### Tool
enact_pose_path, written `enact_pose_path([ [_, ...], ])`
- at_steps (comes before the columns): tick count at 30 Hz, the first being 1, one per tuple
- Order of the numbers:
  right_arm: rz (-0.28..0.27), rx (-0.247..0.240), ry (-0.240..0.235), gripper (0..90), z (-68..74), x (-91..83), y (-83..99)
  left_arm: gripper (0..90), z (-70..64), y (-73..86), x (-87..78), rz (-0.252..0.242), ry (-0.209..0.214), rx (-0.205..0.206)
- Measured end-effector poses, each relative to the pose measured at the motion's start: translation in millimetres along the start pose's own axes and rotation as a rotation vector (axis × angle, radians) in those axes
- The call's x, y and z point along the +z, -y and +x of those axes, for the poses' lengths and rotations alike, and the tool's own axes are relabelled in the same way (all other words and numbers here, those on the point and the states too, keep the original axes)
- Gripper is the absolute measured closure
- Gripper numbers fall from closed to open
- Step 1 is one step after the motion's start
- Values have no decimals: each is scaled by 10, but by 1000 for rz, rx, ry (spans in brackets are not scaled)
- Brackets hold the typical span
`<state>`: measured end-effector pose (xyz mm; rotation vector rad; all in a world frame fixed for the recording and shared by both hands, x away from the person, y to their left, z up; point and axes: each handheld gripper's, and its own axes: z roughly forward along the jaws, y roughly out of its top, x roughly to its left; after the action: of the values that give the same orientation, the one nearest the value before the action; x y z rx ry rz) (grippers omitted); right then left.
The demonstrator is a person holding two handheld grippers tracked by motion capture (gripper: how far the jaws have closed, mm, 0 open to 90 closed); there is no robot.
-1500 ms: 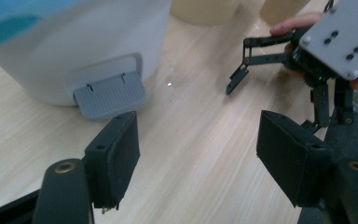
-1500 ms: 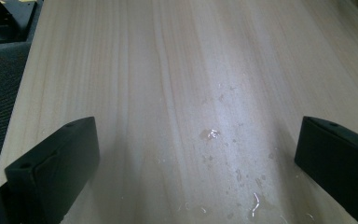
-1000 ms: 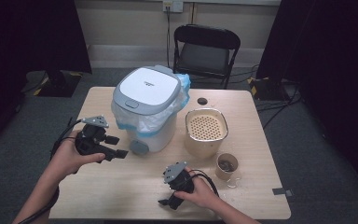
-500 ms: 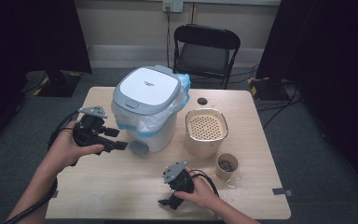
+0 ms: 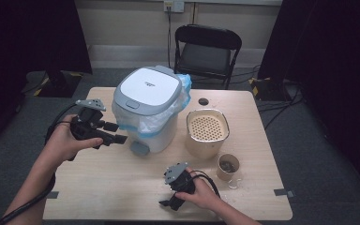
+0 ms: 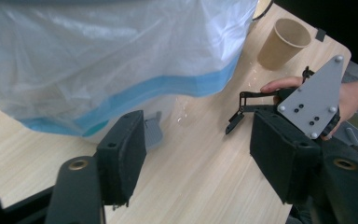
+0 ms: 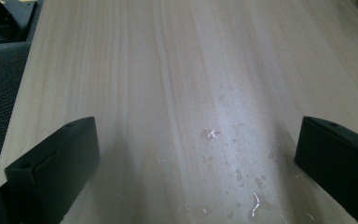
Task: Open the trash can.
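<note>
A white pedal bin with a grey lid and a blue-banded plastic liner stands mid-table. My left gripper is open, held just left of the bin's lower side with nothing between its fingers. In the left gripper view the gripper looks at the liner and the grey pedal. Near the table's front edge my right gripper rests open, pointing to the near left. In the right gripper view its wide-apart gripper frames bare wood with water drops.
A beige tub with a perforated insert stands right of the bin. A paper cup sits in front of it. A small dark disc lies at the back, and a black folding chair stands beyond the table.
My left gripper has moved right, closer to the bin's side. The right gripper has stayed where it was on the table.
</note>
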<state>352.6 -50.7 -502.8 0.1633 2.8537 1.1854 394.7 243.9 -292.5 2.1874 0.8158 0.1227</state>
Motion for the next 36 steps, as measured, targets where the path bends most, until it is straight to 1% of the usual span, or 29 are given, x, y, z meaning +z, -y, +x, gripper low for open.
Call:
enact_pose_path([
  [1, 0, 0, 0, 0, 0, 0, 0, 388, 1, -13, -7, -1, 0, 1],
  [4, 0, 0, 0, 0, 0, 0, 0, 402, 13, -48, -20, 4, -2, -4],
  [5, 0, 0, 0, 0, 0, 0, 0, 419, 19, -61, -25, -3, -1, -11],
  [6, 0, -1, 0, 0, 0, 0, 0, 430, 26, -74, -32, -6, -6, -10],
  [7, 0, 0, -1, 0, 0, 0, 0, 437, 32, -87, -39, -9, -3, -19],
  [10, 0, 1, 0, 0, 1, 0, 0, 466, 44, -132, -73, -22, -14, -19],
  [11, 0, 0, -1, 0, 0, 0, 0, 477, 47, -154, -87, -29, -21, -12],
  [14, 0, 0, 0, 0, 0, 0, 0, 507, 47, -201, -115, -45, -24, -23],
  [15, 0, 1, 0, 0, 1, 0, 0, 512, 43, -214, -124, -39, -28, -27],
  [16, 0, 0, 0, 0, 0, 0, 0, 521, 44, -229, -130, -44, -28, -19],
  [17, 8, 11, -2, 0, 8, -4, 0, 529, 42, -245, -136, -46, -29, -17],
  [19, 5, 7, -2, 0, 5, -3, 0, 552, 39, -272, -144, -50, -31, -17],
  [21, 5, 7, -1, 0, 5, -2, 0, 558, 37, -304, -149, -43, -36, -13],
  [23, 4, 6, -2, 0, 4, -2, 0, 576, 36, -331, -145, -49, -39, -8],
  [24, 4, 6, -1, 0, 5, -2, 0, 597, 39, -342, -146, -50, -42, -8],
  [25, 4, 6, -1, 0, 5, -2, 0, 597, 47, -354, -145, -51, -44, -7],
  [26, 5, 4, -2, 0, 3, -3, 0, 619, 49, -366, -141, -53, -48, -12],
  [27, 4, 4, -2, 0, 3, -2, 0, 629, 54, -381, -139, -51, -46, -5],
  [28, 5, 4, -2, 0, 4, -2, 0, 639, 50, -412, -138, -42, -49, 13],
  [30, 5, 5, -2, 0, 4, -3, 0, 654, 49, -427, -137, -41, -46, 16],
  [31, 5, 6, -2, 0, 4, -3, 0, 666, 47, -460, -140, -42, -44, 22],
  [33, 0, -3, -1, 0, -1, 0, 0, 672, 44, -475, -139, -41, -46, 21],
  [36, 0, -2, -1, 0, -1, -1, 0, 698, 42, -522, -145, -38, -48, 25],
])
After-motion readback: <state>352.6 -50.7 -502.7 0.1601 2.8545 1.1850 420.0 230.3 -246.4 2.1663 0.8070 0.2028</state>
